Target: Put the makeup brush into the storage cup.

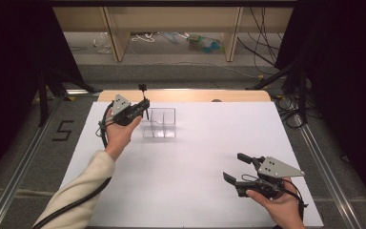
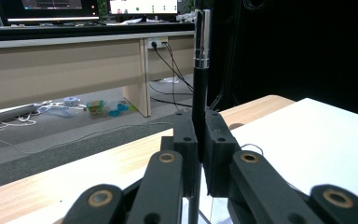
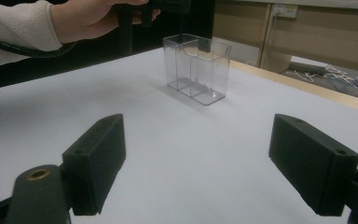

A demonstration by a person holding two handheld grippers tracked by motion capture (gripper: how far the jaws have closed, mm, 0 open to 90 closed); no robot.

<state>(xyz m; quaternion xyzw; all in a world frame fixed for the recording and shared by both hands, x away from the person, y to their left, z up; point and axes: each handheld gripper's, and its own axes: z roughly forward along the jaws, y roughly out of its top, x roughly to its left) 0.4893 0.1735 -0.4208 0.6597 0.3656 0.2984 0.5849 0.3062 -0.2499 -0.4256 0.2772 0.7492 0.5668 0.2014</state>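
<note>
The left gripper [image 1: 140,106] clamps a slim black pen [image 2: 200,79] upright just beside the clear plastic divided holder [image 1: 163,122] near the table's far edge (right gripper [image 1: 236,168] idle, jaws wide).

left gripper [image 1: 144,106] raised at the table's far left, jaws clamped shut on a thin black pen [image 2: 200,70] held upright, right gripper [image 1: 236,168] held low near right, seemingly just above the surface, jaws spread wide, nothing between
</note>
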